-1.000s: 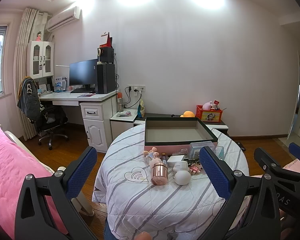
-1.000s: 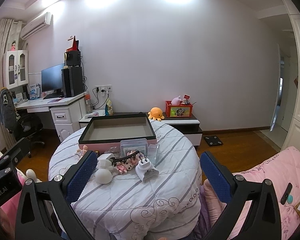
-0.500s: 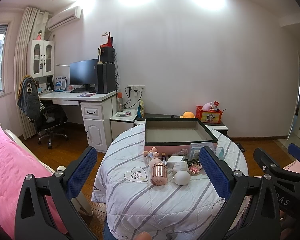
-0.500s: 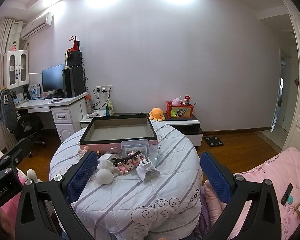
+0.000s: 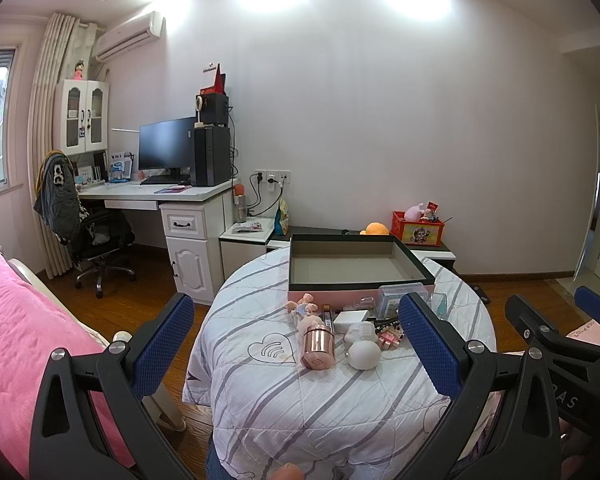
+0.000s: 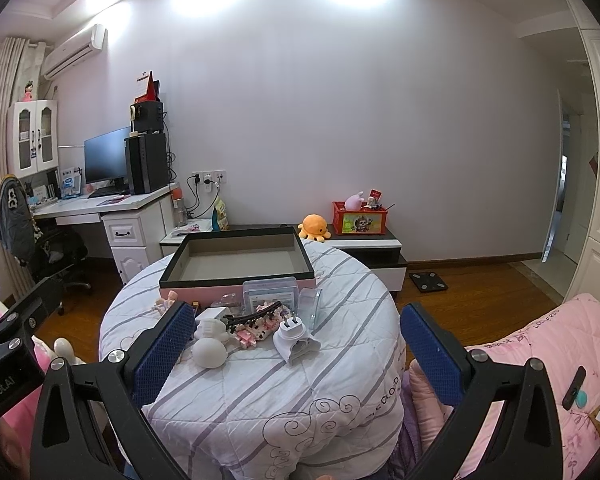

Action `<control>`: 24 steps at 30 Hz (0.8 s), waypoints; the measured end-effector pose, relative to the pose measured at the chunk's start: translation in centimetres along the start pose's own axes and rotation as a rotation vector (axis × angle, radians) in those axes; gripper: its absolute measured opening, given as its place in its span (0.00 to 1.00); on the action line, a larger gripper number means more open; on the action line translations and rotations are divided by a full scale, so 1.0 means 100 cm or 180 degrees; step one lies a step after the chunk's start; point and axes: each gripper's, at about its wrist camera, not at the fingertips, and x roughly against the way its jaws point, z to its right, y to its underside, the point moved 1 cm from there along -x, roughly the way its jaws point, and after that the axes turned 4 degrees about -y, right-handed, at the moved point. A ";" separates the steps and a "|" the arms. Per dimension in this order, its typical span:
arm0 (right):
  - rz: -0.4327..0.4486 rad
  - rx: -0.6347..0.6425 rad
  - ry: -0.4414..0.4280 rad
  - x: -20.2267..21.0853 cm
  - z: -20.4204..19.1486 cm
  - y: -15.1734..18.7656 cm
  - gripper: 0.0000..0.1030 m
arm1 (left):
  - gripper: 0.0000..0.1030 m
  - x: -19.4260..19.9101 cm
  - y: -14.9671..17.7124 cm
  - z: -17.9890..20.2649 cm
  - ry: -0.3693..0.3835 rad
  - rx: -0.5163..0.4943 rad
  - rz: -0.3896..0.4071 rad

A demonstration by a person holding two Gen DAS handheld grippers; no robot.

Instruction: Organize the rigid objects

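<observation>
On the round table (image 5: 340, 400), left view: we see the box (image 5: 356, 268) empty at the far side, w/ the rose cup (image 5: 318, 346), white egg (image 5: 364, 355) and other bits lying just before it. Left gripper (image 5: 296, 344) gapes wide, holding nothing, well short of the pile.

Right view: plug (image 6: 296, 338), hair clip (image 6: 256, 312) and clear case (image 6: 271, 294) lie near the box front. Right gripper (image 6: 296, 344) is wide open too, empty. We judge nothing sorted yet; all items left to box.

A home bedroom: a pink bed (image 5: 16, 344), a desk (image 5: 156, 192) with monitor (image 5: 166, 144), a wall air conditioner (image 5: 130, 34), curtains (image 5: 46, 120) and plush toys (image 6: 315, 227).
</observation>
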 end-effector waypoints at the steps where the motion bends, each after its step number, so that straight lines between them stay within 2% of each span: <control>1: -0.0001 0.0000 -0.0001 0.000 0.000 0.000 1.00 | 1.00 0.000 0.001 0.000 -0.0003 0.0001 0.0000; 15: -0.0047 -0.0013 0.0015 -0.009 0.006 0.003 1.00 | 1.00 -0.001 0.003 0.001 0.0002 0.0000 -0.0009; 24: -0.0300 -0.0010 0.0010 -0.053 0.023 0.016 1.00 | 1.00 -0.040 0.029 0.003 0.0059 -0.0019 -0.0271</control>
